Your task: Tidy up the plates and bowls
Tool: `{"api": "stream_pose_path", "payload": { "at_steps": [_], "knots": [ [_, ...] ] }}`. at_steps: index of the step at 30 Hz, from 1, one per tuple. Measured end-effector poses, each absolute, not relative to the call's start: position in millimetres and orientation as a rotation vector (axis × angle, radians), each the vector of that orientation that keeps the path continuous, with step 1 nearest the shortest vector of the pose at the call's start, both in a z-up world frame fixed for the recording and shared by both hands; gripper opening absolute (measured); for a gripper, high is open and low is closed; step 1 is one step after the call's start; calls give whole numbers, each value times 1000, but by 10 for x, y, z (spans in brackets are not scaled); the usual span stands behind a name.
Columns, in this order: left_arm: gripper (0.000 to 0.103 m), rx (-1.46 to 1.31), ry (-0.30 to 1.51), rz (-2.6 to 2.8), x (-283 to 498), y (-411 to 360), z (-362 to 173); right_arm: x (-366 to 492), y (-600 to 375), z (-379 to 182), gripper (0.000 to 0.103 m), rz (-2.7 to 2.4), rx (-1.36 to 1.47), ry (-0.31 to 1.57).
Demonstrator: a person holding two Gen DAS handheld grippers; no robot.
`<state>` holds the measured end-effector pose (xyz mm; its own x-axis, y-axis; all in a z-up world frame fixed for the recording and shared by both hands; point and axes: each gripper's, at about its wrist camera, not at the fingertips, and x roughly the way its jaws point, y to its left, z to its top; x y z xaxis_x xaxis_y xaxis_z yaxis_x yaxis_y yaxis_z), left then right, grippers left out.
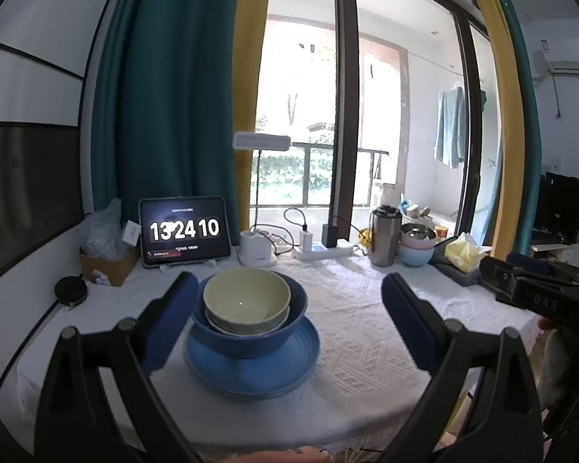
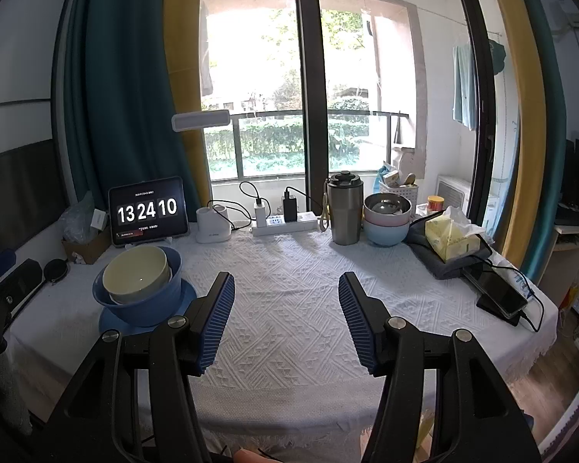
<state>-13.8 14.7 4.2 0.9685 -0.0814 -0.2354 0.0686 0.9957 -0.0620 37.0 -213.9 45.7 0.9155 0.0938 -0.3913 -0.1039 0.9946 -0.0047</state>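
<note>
Bowls: cream bowl (image 1: 246, 301) nesting in blue bowl (image 1: 251, 332), sitting on plate (image 1: 251, 374), tabletop's (image 2: 289, 289) left.
Left tongs (image 1: 285, 320): gaping apart, empty.
Right tongs (image 2: 287, 320): gaping apart, empty.

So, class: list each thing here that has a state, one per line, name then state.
Cream bowl: nested in the blue bowl.
Blue bowl: on the blue plate.
Blue plate: flat on the cloth.
Tablet: on, showing a clock.
Left tongs: open, empty.
Right tongs: open, empty.
</note>
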Motion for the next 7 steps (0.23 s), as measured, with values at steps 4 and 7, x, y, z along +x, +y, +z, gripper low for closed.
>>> {"api": "stream_pose_path", "payload": {
  "at_steps": [4, 7],
  "knots": [
    [97, -57, 240, -77, -138, 146, 41, 369, -2139, 456, 59, 102, -26, 401],
    [97, -56, 243, -80, -124, 147, 38, 369, -2137, 456, 59, 102, -25, 401]
  ]
}}
